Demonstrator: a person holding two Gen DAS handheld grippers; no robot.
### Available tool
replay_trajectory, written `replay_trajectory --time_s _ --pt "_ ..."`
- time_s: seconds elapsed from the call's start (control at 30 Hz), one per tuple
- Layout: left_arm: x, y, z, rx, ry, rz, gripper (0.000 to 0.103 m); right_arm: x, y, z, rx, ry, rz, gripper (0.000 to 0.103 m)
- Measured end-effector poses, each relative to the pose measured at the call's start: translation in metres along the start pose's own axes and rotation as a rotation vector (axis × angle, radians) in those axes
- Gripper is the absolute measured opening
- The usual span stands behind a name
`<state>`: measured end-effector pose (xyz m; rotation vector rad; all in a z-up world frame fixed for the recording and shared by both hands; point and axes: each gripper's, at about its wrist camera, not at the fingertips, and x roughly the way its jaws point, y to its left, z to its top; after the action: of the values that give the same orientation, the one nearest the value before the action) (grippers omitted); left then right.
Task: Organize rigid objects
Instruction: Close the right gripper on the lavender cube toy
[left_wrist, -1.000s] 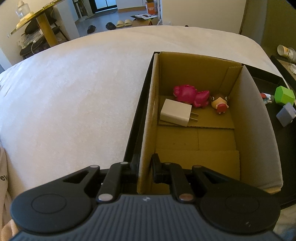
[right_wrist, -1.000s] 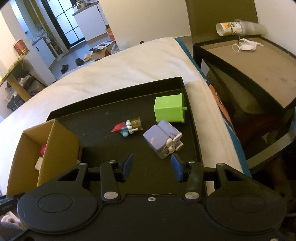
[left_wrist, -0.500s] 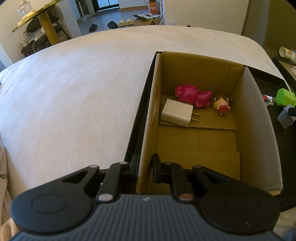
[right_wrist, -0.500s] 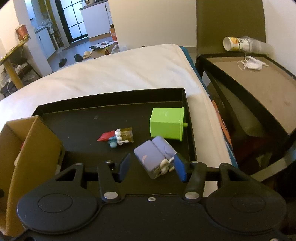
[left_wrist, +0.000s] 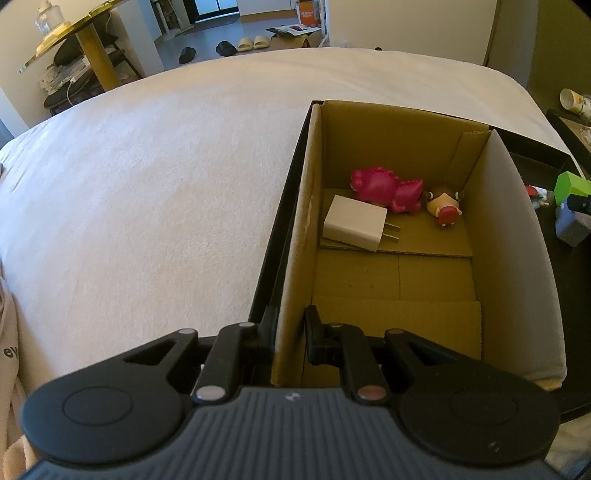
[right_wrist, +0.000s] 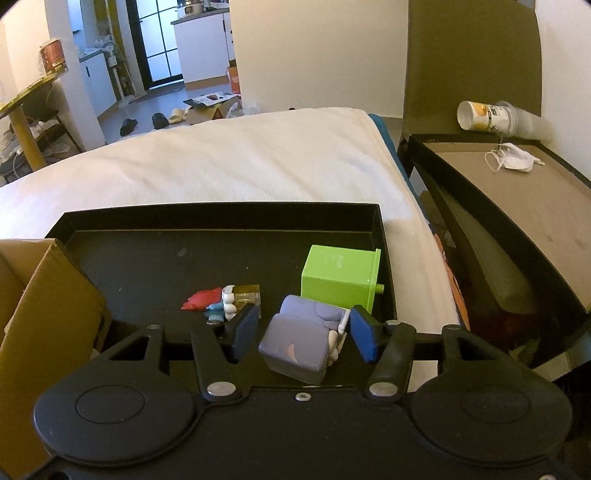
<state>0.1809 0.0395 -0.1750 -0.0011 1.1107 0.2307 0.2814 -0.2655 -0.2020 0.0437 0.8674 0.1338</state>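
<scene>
My left gripper (left_wrist: 291, 321) is shut on the near left wall of the open cardboard box (left_wrist: 517, 258). At the box's far end lie a white charger (left_wrist: 354, 222), a pink toy (left_wrist: 384, 188) and a small round figure (left_wrist: 445, 206). In the right wrist view my right gripper (right_wrist: 303, 332) stands open low over the black tray (right_wrist: 221, 229). A purple block toy (right_wrist: 299, 339) lies between its blue pads with small gaps on both sides. A green cube (right_wrist: 338, 277) sits just behind it. A small red, blue and white figure (right_wrist: 218, 301) lies to the left.
The tray and box rest on a white bed (left_wrist: 147, 184). The box's corner (right_wrist: 44, 314) stands at the tray's left. Right of the bed is a dark side table (right_wrist: 517, 206) with a stack of cups (right_wrist: 487, 116) and a face mask (right_wrist: 515, 160).
My right gripper has come forward and down, so the purple block now lies between its fingers instead of ahead of them. The left gripper has kept its hold on the box wall.
</scene>
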Motion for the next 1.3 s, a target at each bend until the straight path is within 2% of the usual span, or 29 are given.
replay_trajectory --time_s 0.03,0.1,0.13,0.17,0.23,0.43,0.5,0.53,0.57,0.9,0.93,0.97,1.0,1.3 --pt "0.000 0.000 0.000 -0.001 0.001 0.000 0.014 -0.001 0.001 -0.001 -0.004 -0.004 -0.003 0.047" --pt "0.000 0.000 0.000 -0.001 0.002 -0.001 0.014 -0.004 0.001 -0.001 -0.004 -0.005 0.008 0.045" --pt "0.000 0.000 0.001 -0.001 0.002 -0.001 0.014 -0.005 0.001 -0.002 -0.001 -0.006 0.015 0.040" --pt "0.000 0.000 0.000 -0.001 0.002 -0.001 0.014 -0.007 0.001 -0.002 0.000 -0.011 0.015 0.022" --pt "0.000 0.000 0.000 -0.002 0.001 -0.003 0.014 -0.010 0.001 -0.001 -0.012 -0.009 -0.003 0.013" --pt "0.000 0.001 0.000 0.002 0.004 -0.005 0.014 -0.014 0.003 -0.003 -0.020 0.011 0.005 0.017" --pt "0.000 0.001 0.000 -0.001 0.005 -0.007 0.014 -0.011 0.004 -0.001 -0.018 0.006 0.005 0.036" --pt "0.001 0.002 0.000 -0.002 0.005 -0.007 0.014 -0.010 0.003 -0.002 -0.013 0.003 0.004 0.056" --pt "0.000 0.001 0.000 -0.003 0.005 -0.008 0.014 -0.008 0.003 -0.002 -0.009 0.002 0.003 0.059" --pt "0.001 0.001 -0.001 -0.003 0.003 -0.007 0.014 -0.003 0.000 -0.005 0.006 -0.013 0.047 0.057" --pt "0.001 0.001 0.000 -0.003 0.003 -0.007 0.014 -0.002 0.000 -0.005 0.007 -0.012 0.050 0.055" --pt "0.001 0.001 -0.001 -0.004 0.003 -0.008 0.014 -0.002 0.000 -0.005 0.011 -0.009 0.058 0.048" --pt "0.001 0.001 -0.001 -0.005 0.003 -0.009 0.014 -0.001 0.000 -0.005 0.017 -0.006 0.077 0.044" --pt "0.000 0.005 -0.001 -0.012 0.000 -0.019 0.014 -0.009 0.003 -0.008 0.017 0.026 0.082 0.043"
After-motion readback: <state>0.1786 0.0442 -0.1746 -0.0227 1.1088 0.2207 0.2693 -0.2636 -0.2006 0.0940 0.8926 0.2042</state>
